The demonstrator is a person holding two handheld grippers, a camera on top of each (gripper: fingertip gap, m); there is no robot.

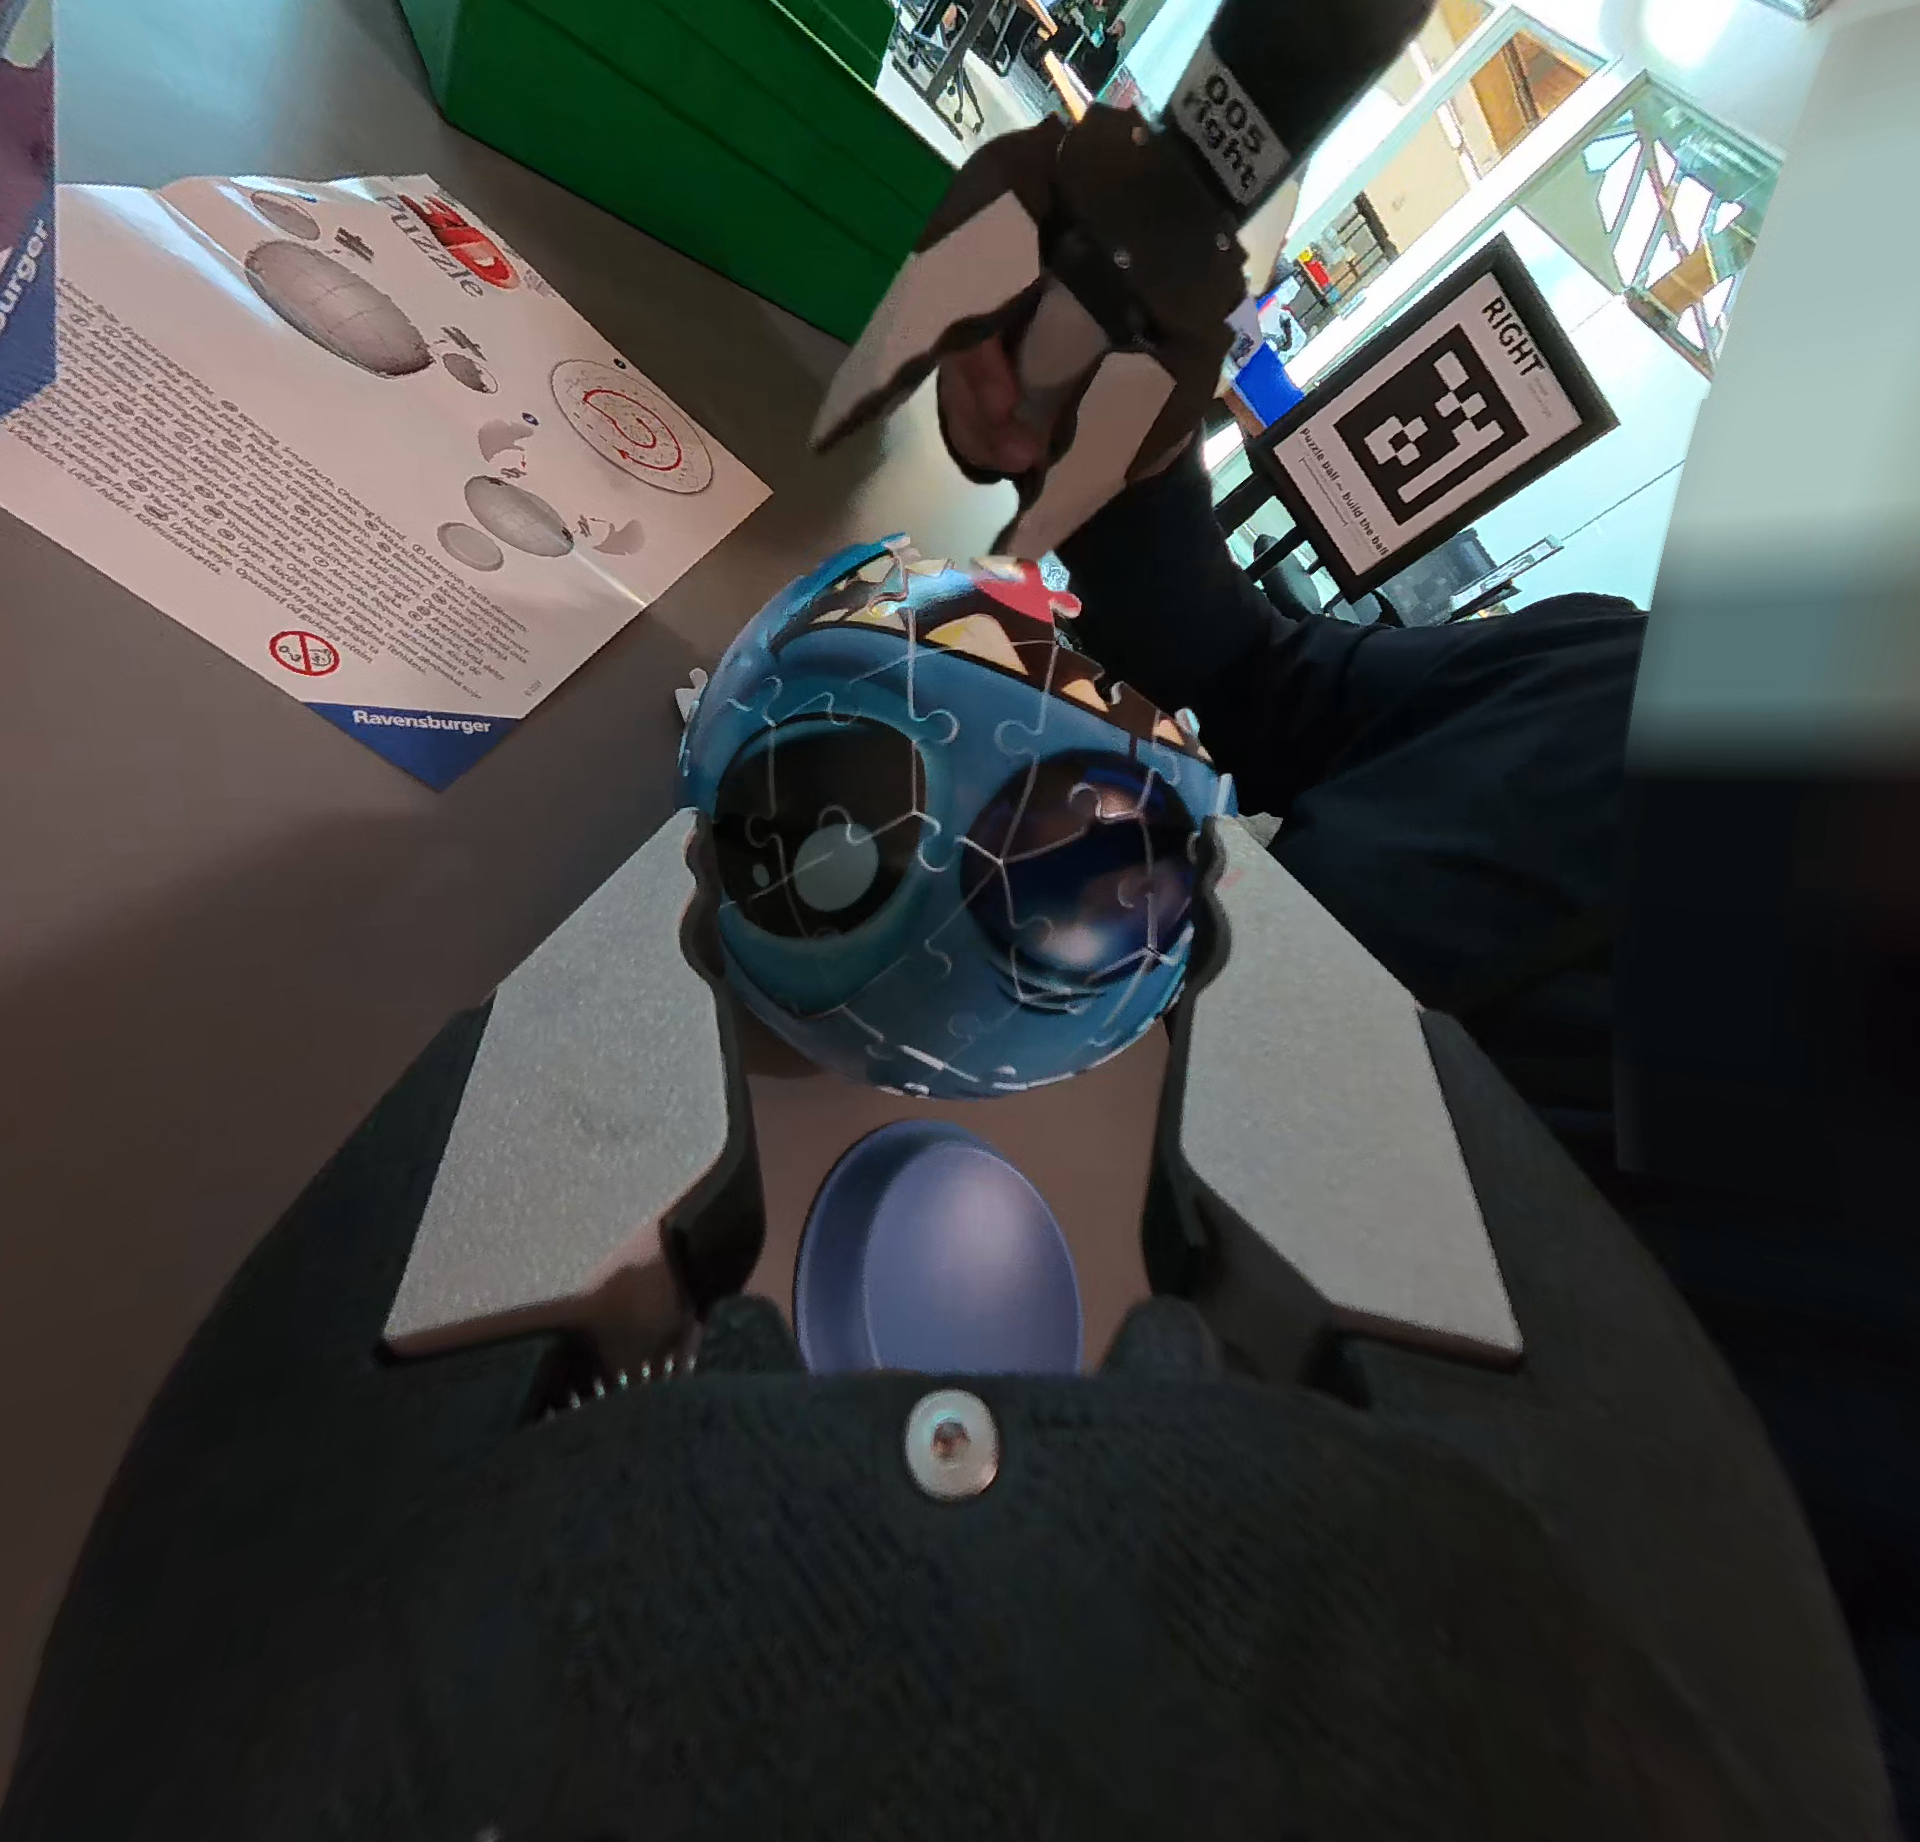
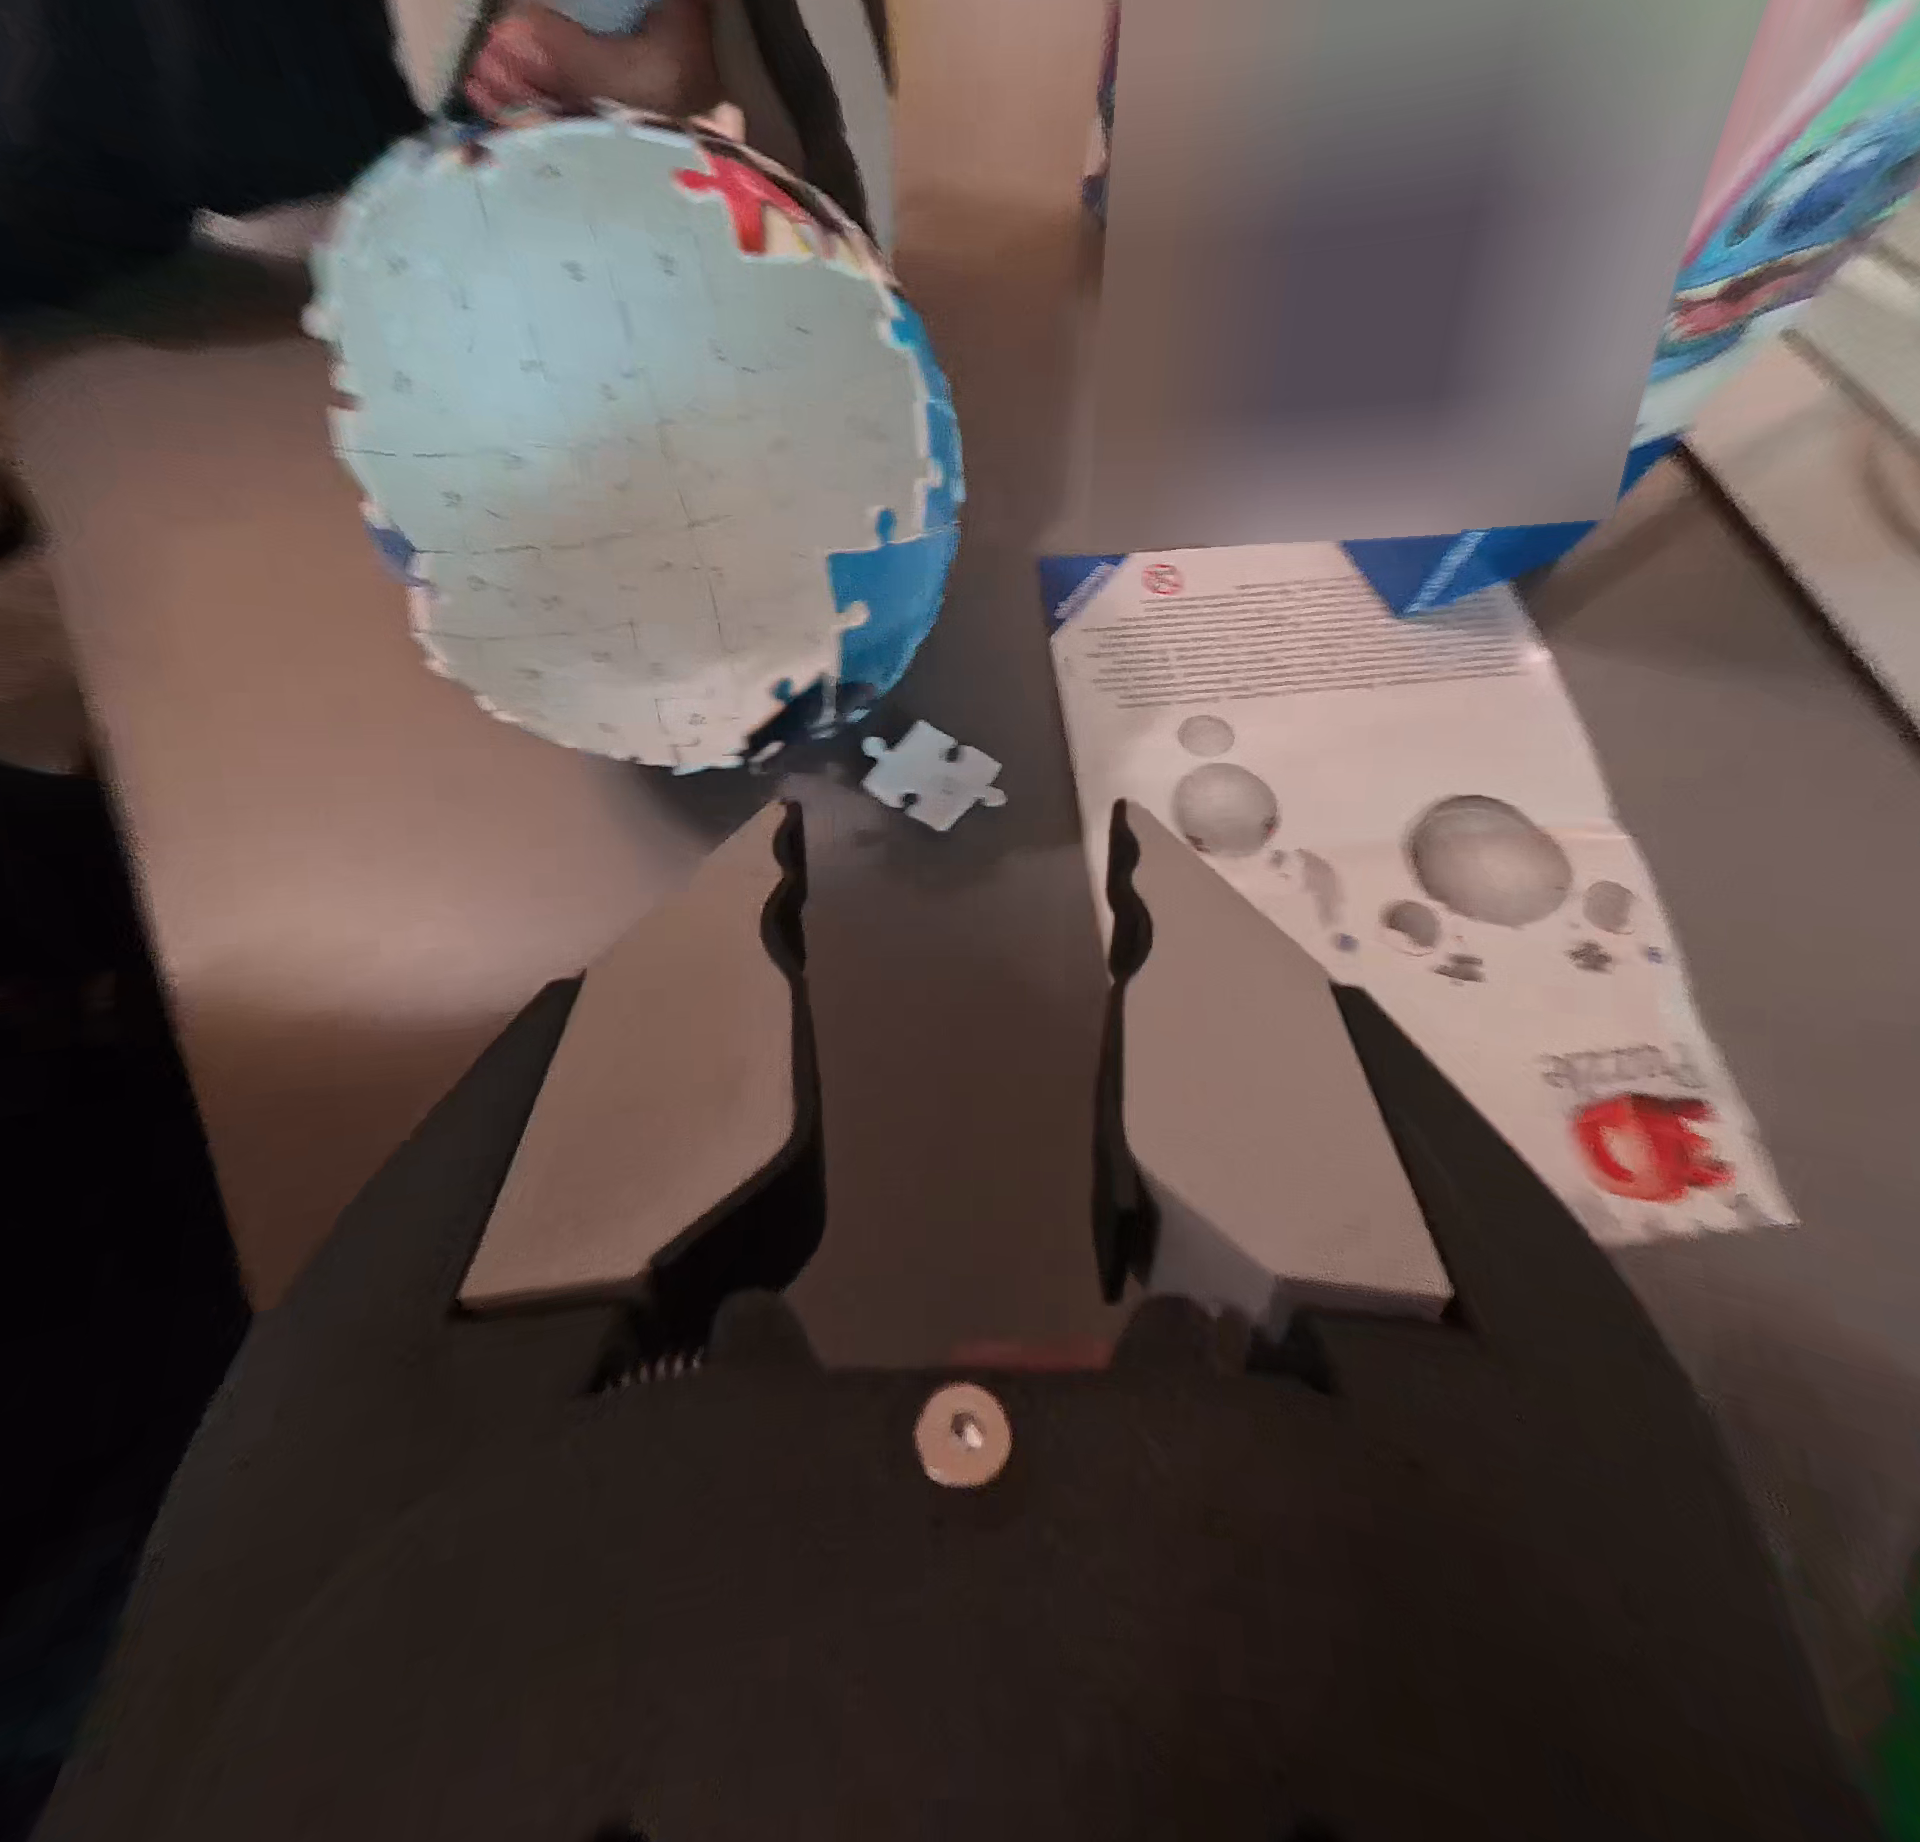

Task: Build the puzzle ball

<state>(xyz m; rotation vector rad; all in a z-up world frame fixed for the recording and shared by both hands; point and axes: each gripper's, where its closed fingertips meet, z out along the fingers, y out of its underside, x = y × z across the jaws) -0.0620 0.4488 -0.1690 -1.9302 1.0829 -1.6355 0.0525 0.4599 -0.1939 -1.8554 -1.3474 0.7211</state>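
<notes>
1. Grey-brown tabletop (image 1: 260,909) fills most of both views; matte. Behind it an open bright room with desks, windows and ceiling lights, seen only in the left wrist view.
2. Green box stack (image 1: 675,99) at the far side of the table. Framed sign with a black-and-white marker (image 1: 1439,421) stands to the right of it, past the table edge.
3. Puzzle carton (image 2: 1766,265), blue and pink, stands at the far right in the right wrist view, partly under a blur patch.
4. Instruction sheet (image 1: 343,462) lies flat and unfolded on the table, just beside the carton; grey sphere diagrams, blue corner.
5. Puzzle ball (image 1: 951,857): unfinished shell, blue outside with two big dark cartoon eyes, jagged open rim. Pale, numbered inside faces the right wrist camera (image 2: 613,442). One red piece sits at the rim.
6. Left gripper (image 1: 951,893): fingers clamped on the ball's two sides, holding it above the table.
7. Right gripper (image 2: 951,888): fingers spread apart, nothing between them. In the left wrist view it hangs over the ball's open rim, one tip at the red piece; contact unclear.
8. Blue dish-shaped stand (image 1: 940,1252) on the table under the held ball.
9. Loose puzzle piece (image 2: 935,774), pale side up, on the table just beside the ball's lower edge.
</notes>
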